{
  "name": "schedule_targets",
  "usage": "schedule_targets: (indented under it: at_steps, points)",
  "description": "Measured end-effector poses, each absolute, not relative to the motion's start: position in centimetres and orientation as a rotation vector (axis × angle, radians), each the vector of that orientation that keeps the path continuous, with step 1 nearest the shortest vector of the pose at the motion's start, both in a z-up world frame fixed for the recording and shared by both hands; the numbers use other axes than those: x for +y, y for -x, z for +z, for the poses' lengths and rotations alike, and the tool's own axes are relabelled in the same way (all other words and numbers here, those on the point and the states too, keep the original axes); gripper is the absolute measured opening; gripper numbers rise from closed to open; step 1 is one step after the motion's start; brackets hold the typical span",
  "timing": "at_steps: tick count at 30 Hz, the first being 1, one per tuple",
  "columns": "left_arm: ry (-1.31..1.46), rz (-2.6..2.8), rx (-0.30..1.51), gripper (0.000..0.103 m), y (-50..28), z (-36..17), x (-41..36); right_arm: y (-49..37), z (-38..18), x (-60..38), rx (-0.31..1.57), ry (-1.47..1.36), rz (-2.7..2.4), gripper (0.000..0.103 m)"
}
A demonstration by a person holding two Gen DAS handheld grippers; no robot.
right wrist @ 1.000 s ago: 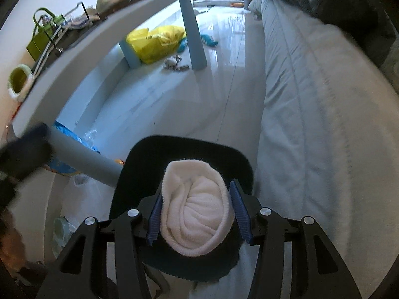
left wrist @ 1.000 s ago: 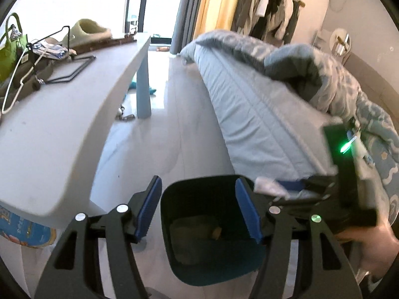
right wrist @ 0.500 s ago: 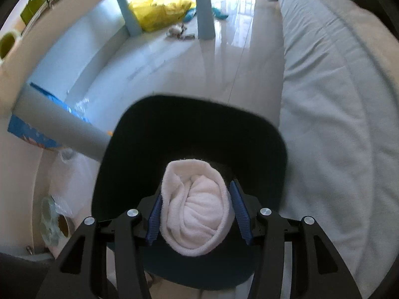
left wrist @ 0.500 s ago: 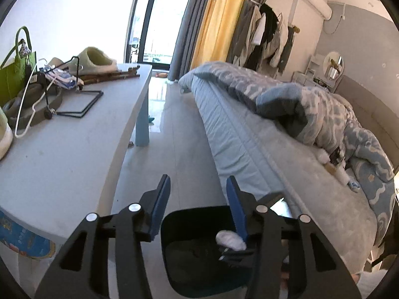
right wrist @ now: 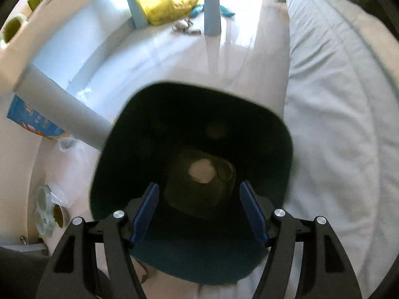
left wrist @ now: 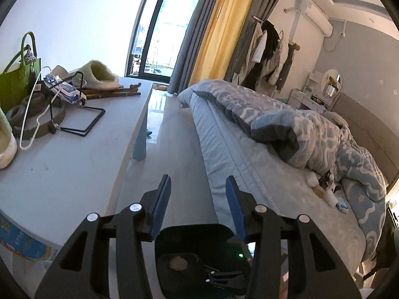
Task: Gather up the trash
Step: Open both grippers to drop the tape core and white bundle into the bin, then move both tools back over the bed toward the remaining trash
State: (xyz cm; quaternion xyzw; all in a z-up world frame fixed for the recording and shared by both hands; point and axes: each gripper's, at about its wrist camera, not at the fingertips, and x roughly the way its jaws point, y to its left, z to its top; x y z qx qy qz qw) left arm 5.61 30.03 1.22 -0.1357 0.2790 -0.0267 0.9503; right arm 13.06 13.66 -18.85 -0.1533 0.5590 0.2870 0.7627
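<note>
Two tongs over floor between bed [left wrist: 249, 154] and grey surface [left wrist: 74, 154]. Dark trash bin [right wrist: 194, 114] sits on floor beside bed, under both. Right tongs [right wrist: 199, 211] above bin mouth, jaws just been opening, now wide, nothing between. Left tongs [left wrist: 198, 206] narrow, empty. Pale wad [right wrist: 202, 170] lies at bin bottom.

I am viewing a pale grey tabletop [left wrist: 74, 154] carrying a fuzzy green slipper [left wrist: 101, 74] and a black wire stand [left wrist: 77, 114]. The glossy white floor [right wrist: 174, 62] is bearing a dark teal bin [right wrist: 281, 129] and a yellow plastic bag [right wrist: 169, 10].
</note>
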Motion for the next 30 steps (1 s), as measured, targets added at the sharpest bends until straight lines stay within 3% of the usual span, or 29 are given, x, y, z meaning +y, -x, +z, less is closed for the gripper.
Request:
schedule_targets:
  at_steps: [16, 30]
  points:
    - [0.26, -0.029, 0.555, 0.051, -7.2, 3.6, 26.6, -13.6, -8.1, 7.9, 0.97, 0.226, 0.66, 0.069]
    - [0.219, -0.109, 0.584, 0.062, -10.4, 3.1, 18.5, -15.4, -4.7, -1.1, 0.892, 0.133, 0.578, 0.069]
